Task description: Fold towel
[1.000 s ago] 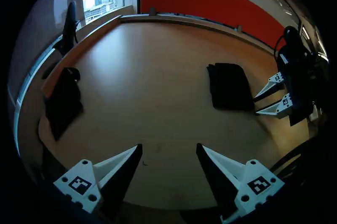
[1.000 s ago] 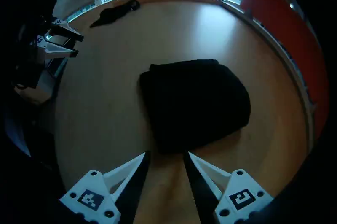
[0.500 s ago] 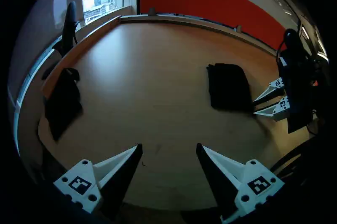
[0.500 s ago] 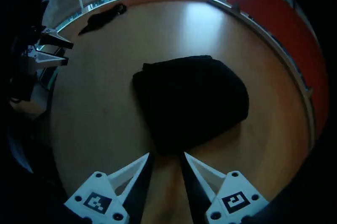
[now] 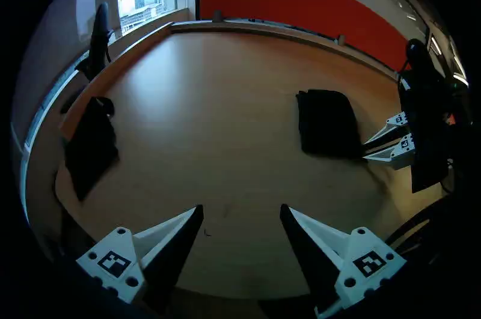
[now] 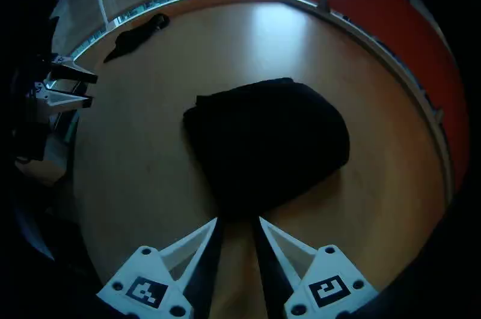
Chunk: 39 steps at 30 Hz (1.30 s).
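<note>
Nearly finished, by my reading. At the bottom of the right gripper view, the right gripper [image 6: 237, 221] has its fingers drawn close with a thin gap between them, tips at the near edge of the black towel [image 6: 270, 139]. Whether they pinch the hem or merely touch it I cannot tell. Just beyond, mid-frame, the towel lies on the wooden table [image 6: 138, 157] as a compact, layered rectangle. The main folds look done, leaving perhaps one last fold or simply letting go. In the left gripper view, the left gripper [image 5: 240, 207] hangs spread wide over bare wood at the bottom, holding nothing, well apart from the towel at centre right. Farther off, another dark cloth [image 5: 90, 145] sits at the table's left edge.
</note>
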### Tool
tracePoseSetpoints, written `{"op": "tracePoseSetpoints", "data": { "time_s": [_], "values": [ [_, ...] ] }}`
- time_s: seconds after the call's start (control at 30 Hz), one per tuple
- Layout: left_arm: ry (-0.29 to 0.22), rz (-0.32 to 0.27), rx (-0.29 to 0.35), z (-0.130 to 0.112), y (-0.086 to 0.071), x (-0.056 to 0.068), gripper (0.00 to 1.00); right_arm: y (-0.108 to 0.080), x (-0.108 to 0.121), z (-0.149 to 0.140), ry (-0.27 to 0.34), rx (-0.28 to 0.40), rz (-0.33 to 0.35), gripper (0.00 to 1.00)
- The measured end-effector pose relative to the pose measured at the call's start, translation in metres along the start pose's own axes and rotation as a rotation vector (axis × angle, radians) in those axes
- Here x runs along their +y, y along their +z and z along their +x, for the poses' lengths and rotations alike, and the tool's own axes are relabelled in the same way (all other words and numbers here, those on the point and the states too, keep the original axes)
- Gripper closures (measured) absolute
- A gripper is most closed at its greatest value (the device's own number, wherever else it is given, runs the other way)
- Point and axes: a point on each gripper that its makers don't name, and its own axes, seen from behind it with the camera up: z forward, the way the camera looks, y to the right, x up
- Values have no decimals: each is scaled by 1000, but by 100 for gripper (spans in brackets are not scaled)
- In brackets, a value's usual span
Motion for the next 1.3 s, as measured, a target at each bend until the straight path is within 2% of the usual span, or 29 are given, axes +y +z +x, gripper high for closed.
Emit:
{"op": "tracePoseSetpoints", "data": {
  "time_s": [0.17, 0.3, 0.47, 0.57, 0.97, 1.3],
  "values": [
    [2, -2, -1, 0, 0, 1, 5, 1, 0, 1, 26, 3, -4, 65],
    [4, -3, -2, -1, 1, 3, 5, 2, 1, 0, 25, 6, -18, 67],
    [2, -3, -2, -1, 0, 3, 5, 3, 8, -2, 24, 2, -46, 89],
    [1, -2, -3, -2, 0, 2, 6, 2, 11, -1, 31, 9, -51, 96],
    [5, -7, -1, 0, 0, 2, 5, -6, 18, 8, 24, 41, -54, 96],
    [16, -7, 2, 2, -1, -1, 5, -34, 30, 37, 3, 100, -61, 95]
  ]
}}
